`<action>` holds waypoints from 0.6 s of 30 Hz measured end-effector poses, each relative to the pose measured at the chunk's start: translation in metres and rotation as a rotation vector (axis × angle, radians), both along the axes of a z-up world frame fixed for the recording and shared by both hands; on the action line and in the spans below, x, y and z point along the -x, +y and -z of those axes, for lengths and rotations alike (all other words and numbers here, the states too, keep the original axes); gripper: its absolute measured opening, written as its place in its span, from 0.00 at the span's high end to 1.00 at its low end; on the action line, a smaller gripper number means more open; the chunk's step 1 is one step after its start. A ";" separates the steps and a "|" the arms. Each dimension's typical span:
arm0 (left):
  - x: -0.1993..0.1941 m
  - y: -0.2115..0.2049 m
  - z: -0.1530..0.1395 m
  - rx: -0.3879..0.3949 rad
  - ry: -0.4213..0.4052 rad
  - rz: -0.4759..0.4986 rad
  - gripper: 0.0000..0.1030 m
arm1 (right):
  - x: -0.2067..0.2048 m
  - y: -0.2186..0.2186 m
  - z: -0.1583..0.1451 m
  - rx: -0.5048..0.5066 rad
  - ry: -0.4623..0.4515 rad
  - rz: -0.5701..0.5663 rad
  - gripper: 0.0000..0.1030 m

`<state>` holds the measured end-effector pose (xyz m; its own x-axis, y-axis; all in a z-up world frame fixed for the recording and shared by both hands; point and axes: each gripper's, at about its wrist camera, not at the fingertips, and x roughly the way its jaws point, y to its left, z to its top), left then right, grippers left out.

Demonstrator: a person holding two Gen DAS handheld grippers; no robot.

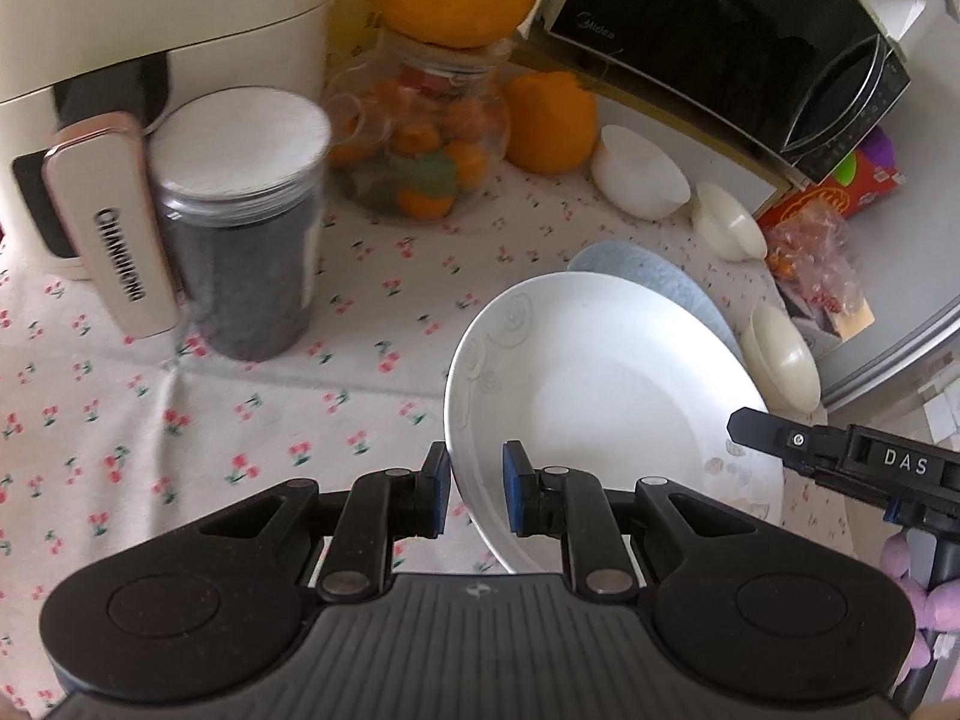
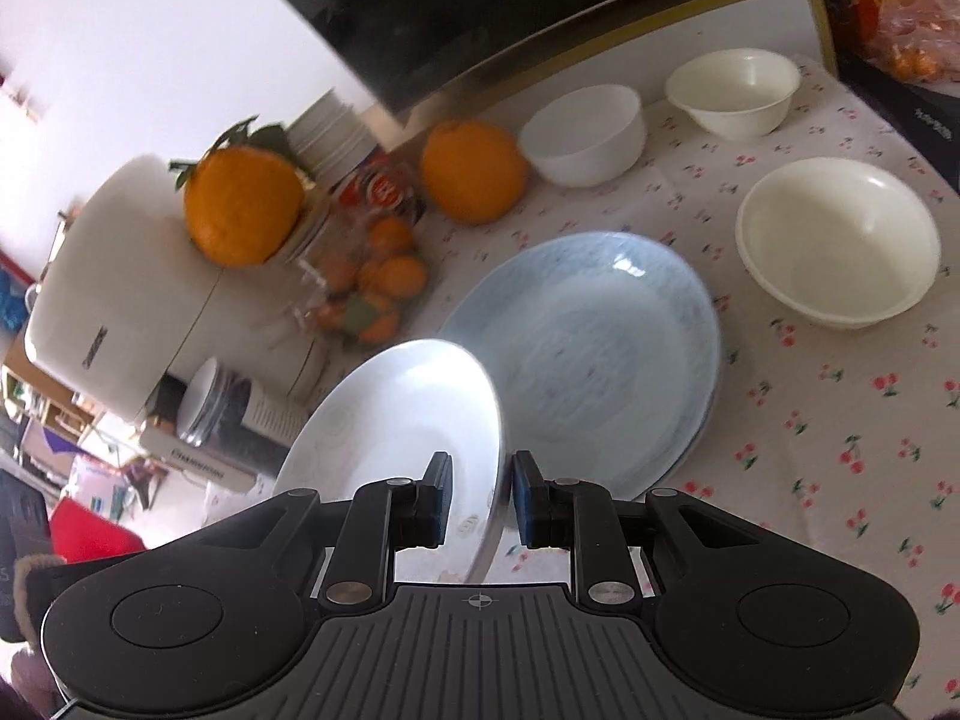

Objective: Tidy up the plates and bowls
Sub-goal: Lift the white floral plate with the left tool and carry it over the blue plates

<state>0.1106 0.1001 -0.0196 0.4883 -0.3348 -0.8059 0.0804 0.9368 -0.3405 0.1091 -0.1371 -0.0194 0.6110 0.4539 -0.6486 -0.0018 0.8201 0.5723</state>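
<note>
A white plate with embossed flowers is held tilted above the cherry-print tablecloth, gripped from two sides. My left gripper is shut on its near-left rim. My right gripper is shut on the opposite rim of that white plate; one of its fingers shows at the right in the left wrist view. A light blue plate lies flat on the cloth just beyond, partly hidden behind the white one. Three bowls stand past it: a white bowl and two cream bowls.
A cream air fryer, a dark-filled jar with a metal lid and a glass jar of small oranges crowd the left. A big orange and a black microwave stand behind. Snack bags lie at the right.
</note>
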 end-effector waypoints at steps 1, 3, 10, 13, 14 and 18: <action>-0.002 -0.004 0.000 0.002 -0.005 -0.004 0.84 | -0.001 -0.004 0.000 -0.003 0.000 0.009 0.79; -0.007 -0.011 0.001 0.007 -0.013 -0.012 0.84 | -0.004 -0.012 0.001 -0.011 -0.001 0.028 0.79; -0.019 -0.034 0.006 0.008 -0.022 -0.024 0.84 | -0.011 -0.033 0.006 -0.021 0.006 0.095 0.79; -0.021 -0.043 0.006 -0.005 -0.034 -0.019 0.84 | -0.013 -0.041 0.009 -0.020 0.011 0.118 0.79; -0.022 -0.046 0.007 -0.009 -0.039 -0.018 0.84 | -0.014 -0.042 0.009 -0.019 0.012 0.124 0.79; -0.026 -0.056 0.011 -0.034 -0.052 -0.023 0.84 | -0.015 -0.047 0.012 -0.007 0.011 0.138 0.79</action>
<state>0.1362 0.0444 -0.0305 0.5369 -0.2964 -0.7898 0.0756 0.9494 -0.3048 0.1243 -0.1838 -0.0318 0.6612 0.3705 -0.6524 0.1171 0.8079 0.5775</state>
